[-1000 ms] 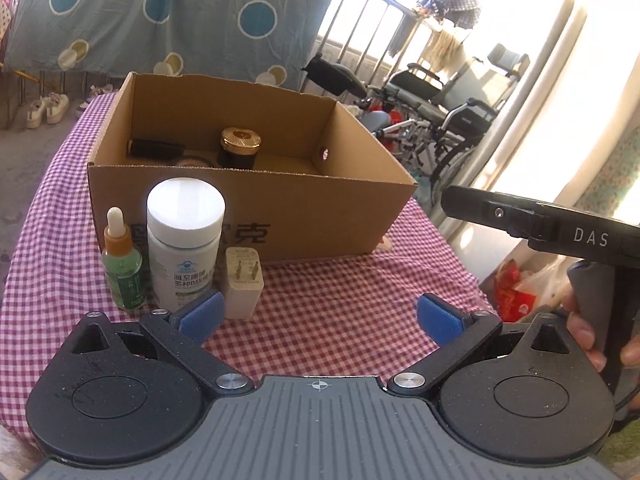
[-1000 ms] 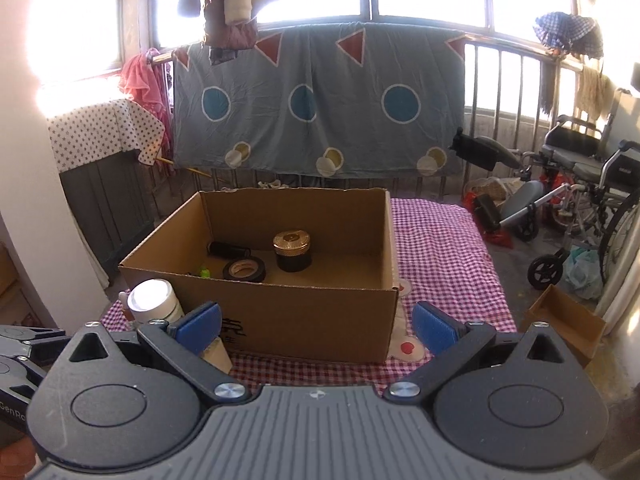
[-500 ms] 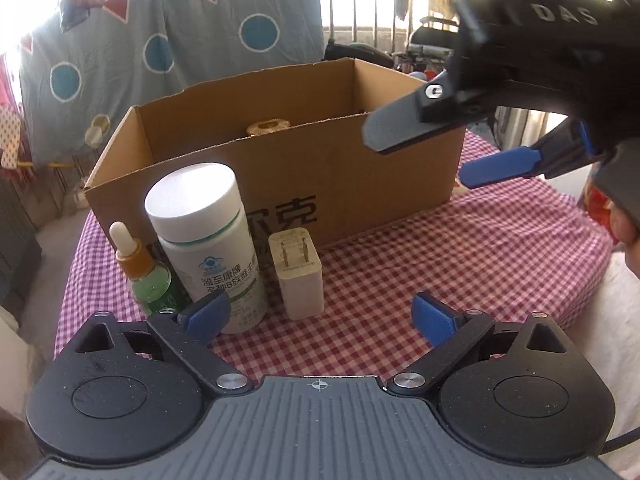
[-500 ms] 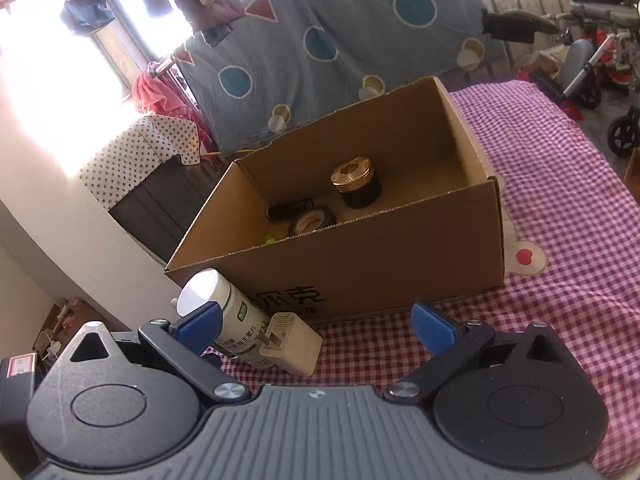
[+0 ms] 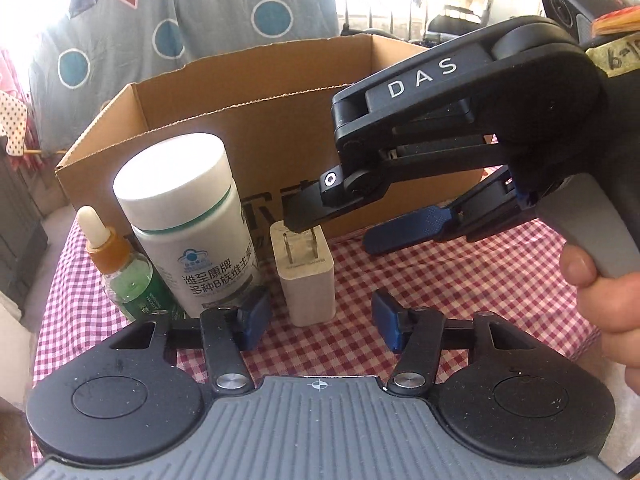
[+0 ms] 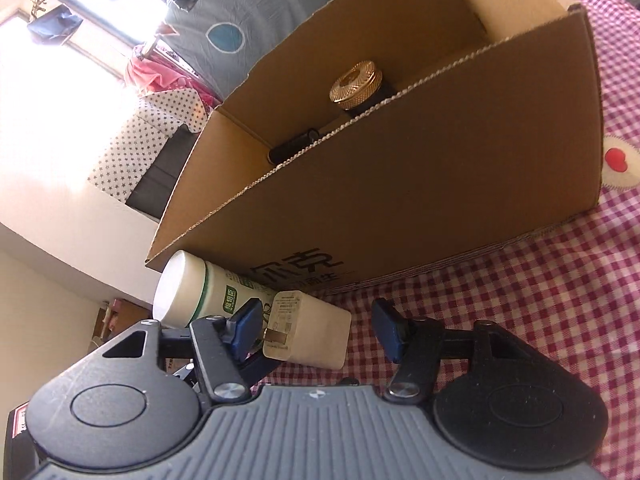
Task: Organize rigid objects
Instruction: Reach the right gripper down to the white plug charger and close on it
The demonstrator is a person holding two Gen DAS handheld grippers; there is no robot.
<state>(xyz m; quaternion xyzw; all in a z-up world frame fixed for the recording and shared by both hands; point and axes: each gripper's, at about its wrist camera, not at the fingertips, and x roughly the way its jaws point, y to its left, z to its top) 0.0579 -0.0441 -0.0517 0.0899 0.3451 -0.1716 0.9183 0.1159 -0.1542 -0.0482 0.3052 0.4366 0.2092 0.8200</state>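
Cardboard box [image 5: 256, 128] behind white bottle [image 5: 188, 220], dropper bottle [image 5: 120, 268], charger [image 5: 306, 276]

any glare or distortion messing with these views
Left wrist view: backlit windows blow out the top edge, and glare whitens the white bottle cap. Right wrist view: window at left is overexposed, and fisheye tilts and bends the cardboard box; the charger stays sharp.

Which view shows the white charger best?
The left wrist view: the charger stands upright, prongs and front face clear, beside the white bottle. In the right wrist view the charger appears tilted and partly hidden behind the right gripper.
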